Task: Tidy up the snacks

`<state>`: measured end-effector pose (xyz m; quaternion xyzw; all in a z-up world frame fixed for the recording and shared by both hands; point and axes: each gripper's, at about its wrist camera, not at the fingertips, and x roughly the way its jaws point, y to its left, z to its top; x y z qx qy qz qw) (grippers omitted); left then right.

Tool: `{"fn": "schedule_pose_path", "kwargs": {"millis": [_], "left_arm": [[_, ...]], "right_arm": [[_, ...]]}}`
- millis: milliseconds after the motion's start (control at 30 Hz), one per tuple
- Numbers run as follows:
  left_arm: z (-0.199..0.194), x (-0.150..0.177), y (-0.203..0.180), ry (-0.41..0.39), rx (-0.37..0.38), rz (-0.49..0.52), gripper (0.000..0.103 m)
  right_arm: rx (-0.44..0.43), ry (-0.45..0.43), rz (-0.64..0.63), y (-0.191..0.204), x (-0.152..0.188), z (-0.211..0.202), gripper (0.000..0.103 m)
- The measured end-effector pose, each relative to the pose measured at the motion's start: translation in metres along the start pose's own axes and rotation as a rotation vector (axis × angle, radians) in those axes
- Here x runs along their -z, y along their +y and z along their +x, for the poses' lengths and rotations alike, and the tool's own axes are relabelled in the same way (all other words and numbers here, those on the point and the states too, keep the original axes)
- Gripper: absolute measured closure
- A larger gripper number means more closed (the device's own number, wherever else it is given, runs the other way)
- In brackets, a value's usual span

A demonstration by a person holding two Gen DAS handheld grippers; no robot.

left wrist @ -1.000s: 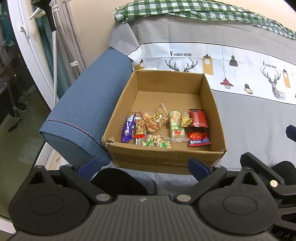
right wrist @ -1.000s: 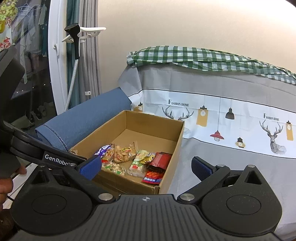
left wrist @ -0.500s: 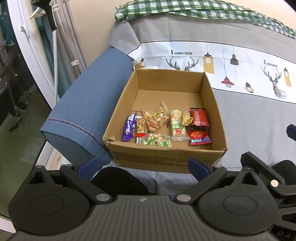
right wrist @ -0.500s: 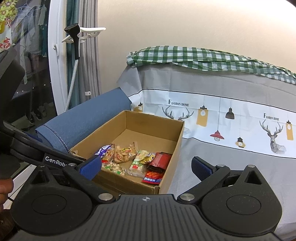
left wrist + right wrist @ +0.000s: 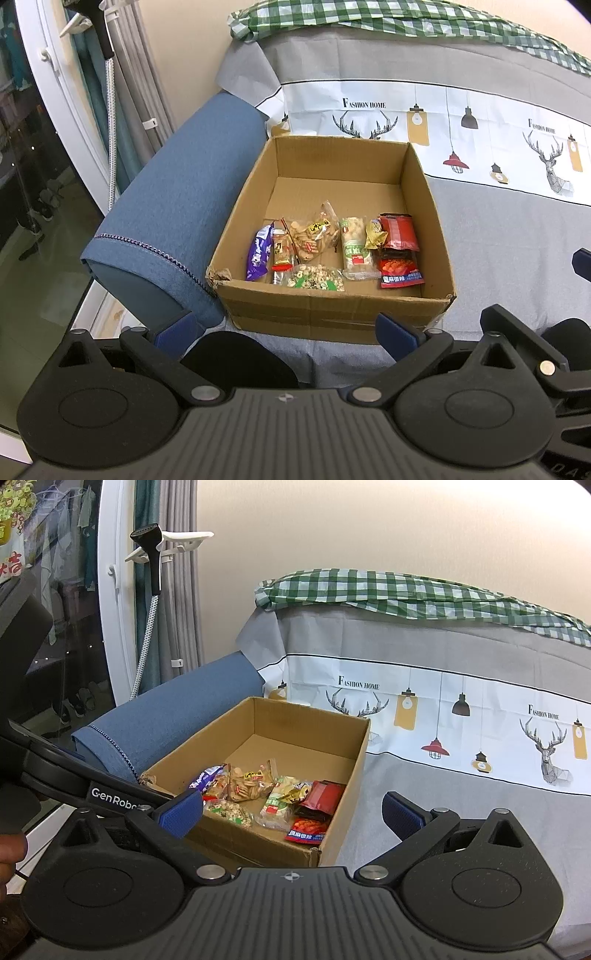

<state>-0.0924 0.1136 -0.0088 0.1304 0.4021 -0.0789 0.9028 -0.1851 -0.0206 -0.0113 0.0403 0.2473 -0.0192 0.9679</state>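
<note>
i judged sorting nearly finished: snack packets lay inside the cardboard box, both grippers' jaws spread, empty.

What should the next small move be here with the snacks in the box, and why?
Probably ease the left hand-held gripper forward and down over the cardboard box toward the purple packet. Both hand-held grippers are open and empty, short of the near wall, and that packet lies at the left end of the pile.
</note>
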Motion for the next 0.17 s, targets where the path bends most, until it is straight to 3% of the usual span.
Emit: {"fn": "schedule_pose_path", "kwargs": {"millis": [167], "left_arm": [[-0.0028,0.0017,-0.0018,-0.015,-0.016,0.005,0.000]], "right_arm": [[-0.003,-0.001,0.001,-0.0003,-0.0001,-0.0001,0.001]]}}
